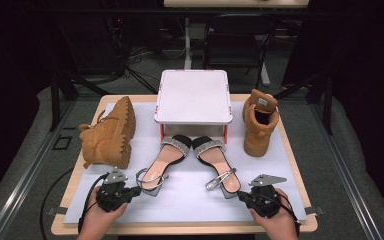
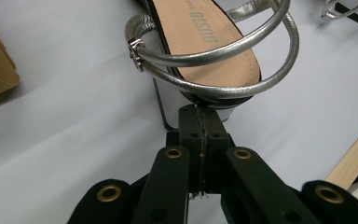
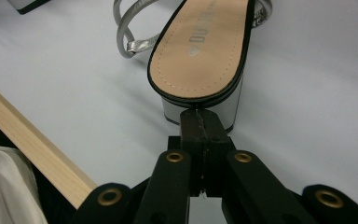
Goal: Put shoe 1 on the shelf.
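Two sandals with silver straps lie mid-table, toes under a white shelf (image 1: pixel 194 97). The left sandal (image 1: pixel 162 160) has its tan insole and looped ankle strap (image 2: pixel 205 42) close before my left gripper (image 2: pixel 200 116), whose jaws are shut with nothing between them, tips right at the mirrored heel block. In the high view that left gripper (image 1: pixel 139 189) sits at the sandal's heel end. My right gripper (image 3: pixel 200 119) is shut and empty too, tips against or just short of the right sandal's heel (image 3: pixel 200 105). Seen from above, the right gripper (image 1: pixel 240 195) is just behind the right sandal (image 1: pixel 215 160).
A tan boot (image 1: pixel 110 135) lies on its side at the left, its sole facing right. A second tan boot (image 1: pixel 259 125) stands upright at the right. A pale mat (image 1: pixel 190 205) covers the table; the wooden front edge (image 3: pixel 28 144) runs close behind both hands.
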{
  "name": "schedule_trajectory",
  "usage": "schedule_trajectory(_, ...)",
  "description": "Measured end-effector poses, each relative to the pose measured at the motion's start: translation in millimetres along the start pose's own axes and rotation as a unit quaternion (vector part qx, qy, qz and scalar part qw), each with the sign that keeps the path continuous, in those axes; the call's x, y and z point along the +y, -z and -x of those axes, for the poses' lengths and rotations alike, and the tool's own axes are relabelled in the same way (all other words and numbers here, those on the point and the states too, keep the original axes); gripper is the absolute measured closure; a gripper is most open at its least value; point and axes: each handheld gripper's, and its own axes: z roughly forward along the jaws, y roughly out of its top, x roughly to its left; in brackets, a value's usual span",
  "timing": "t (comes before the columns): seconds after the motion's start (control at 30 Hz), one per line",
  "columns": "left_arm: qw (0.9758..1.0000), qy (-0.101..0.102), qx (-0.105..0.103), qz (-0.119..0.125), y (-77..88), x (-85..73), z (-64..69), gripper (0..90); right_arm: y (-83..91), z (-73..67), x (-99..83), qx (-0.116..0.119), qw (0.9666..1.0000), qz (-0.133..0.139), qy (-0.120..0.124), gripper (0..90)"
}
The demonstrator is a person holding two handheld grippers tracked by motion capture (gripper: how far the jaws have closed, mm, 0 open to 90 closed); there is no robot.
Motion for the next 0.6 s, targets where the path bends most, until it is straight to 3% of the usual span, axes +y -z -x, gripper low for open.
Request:
schedule_trajectory(0.4,0.9998,-0.012,-0.012,-0.005,-4.4,3.1,8.8,90.0,-10.9,-19.4,5.5,0.027,0.9994,0.001,0.023,90.0)
schedule_trajectory(0.6,0.9998,-0.008,-0.018,-0.002,-7.4,4.1,12.6,90.0,-18.1,-30.8,9.0,0.035,0.999,0.004,0.027,90.0)
